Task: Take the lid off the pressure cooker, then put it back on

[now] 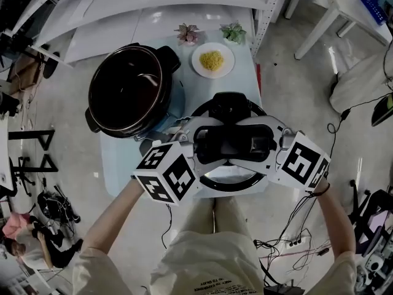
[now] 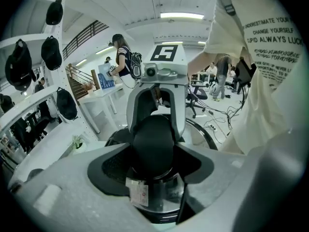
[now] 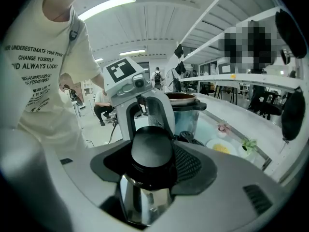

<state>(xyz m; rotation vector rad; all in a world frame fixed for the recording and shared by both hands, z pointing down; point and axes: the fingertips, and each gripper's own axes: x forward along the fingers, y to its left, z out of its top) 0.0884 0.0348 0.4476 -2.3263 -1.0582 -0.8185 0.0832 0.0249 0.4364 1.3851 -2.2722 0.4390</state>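
The open pressure cooker pot (image 1: 93,101), dark inside, stands at the table's left and shows in the right gripper view (image 3: 186,103) too. To its right, over the table's near part, is the round lid (image 1: 236,184) with its black rim. My left gripper (image 1: 212,145) and right gripper (image 1: 258,143) face each other across the lid's top, each shut on the black knob. In the left gripper view the knob (image 2: 154,144) fills the gap between the jaws, with the other gripper (image 2: 159,81) beyond it. The right gripper view shows the knob (image 3: 152,149) clamped likewise.
A white plate of yellow food (image 1: 212,60) and two small potted plants (image 1: 188,34) (image 1: 233,32) sit at the far end of the pale blue table (image 1: 123,171). Cables (image 1: 295,238) lie on the floor at right. People stand in the background.
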